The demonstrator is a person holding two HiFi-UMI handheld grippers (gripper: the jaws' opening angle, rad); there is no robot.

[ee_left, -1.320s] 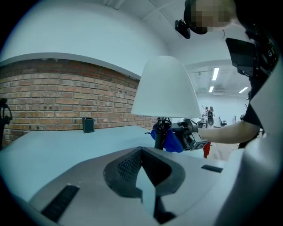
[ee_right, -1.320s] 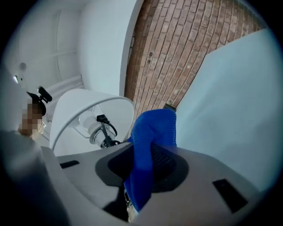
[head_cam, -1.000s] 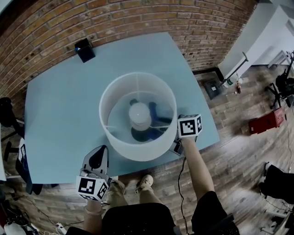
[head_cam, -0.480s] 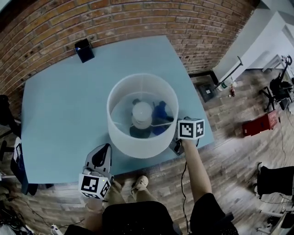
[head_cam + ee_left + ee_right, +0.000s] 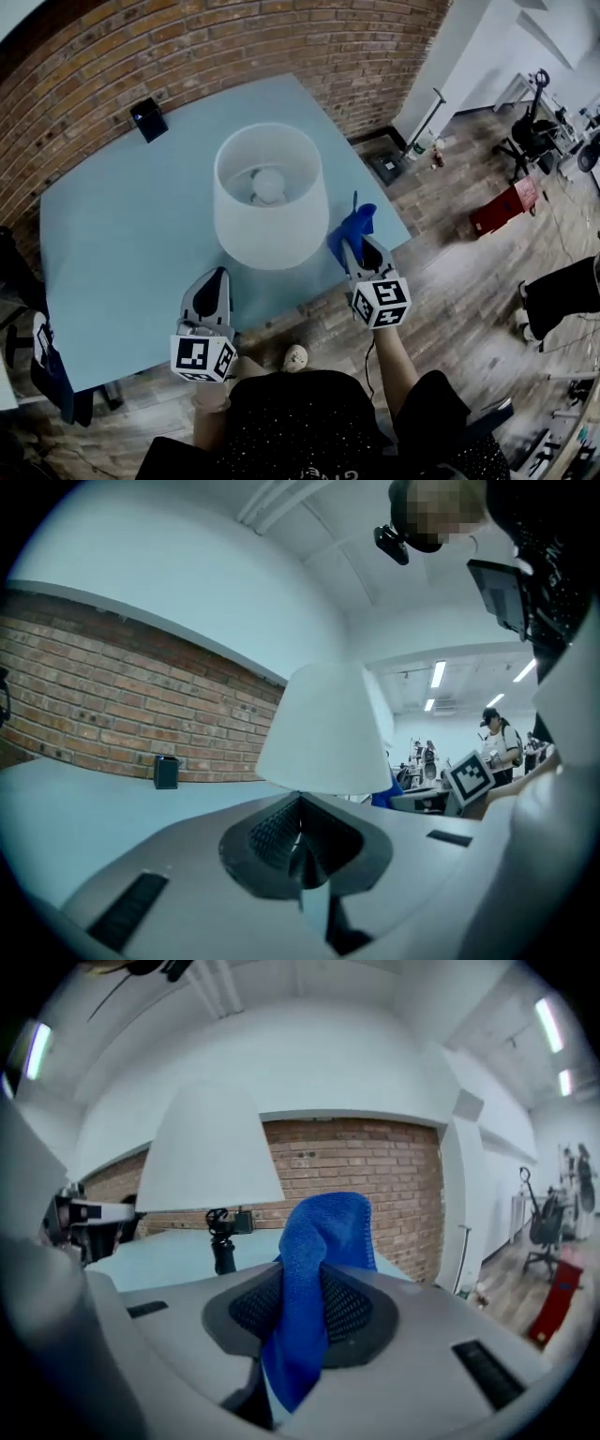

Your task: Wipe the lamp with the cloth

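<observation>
My right tongs [image 5: 359, 246] pinch the blue cloth [image 5: 352, 225], just beside the white lamp [image 5: 272, 211] on the table [image 5: 112, 225]. My left tongs [image 5: 214, 279] are closed with nothing in them, near the table edge.

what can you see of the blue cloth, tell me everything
The blue cloth is a soft rag with a knit-like texture, bunched and folded. It is pinched between the shut jaws of the right gripper. A rounded fold stands above the jaws and a tail hangs below them. It is held in the air just right of the white lampshade, apparently not touching it.
</observation>
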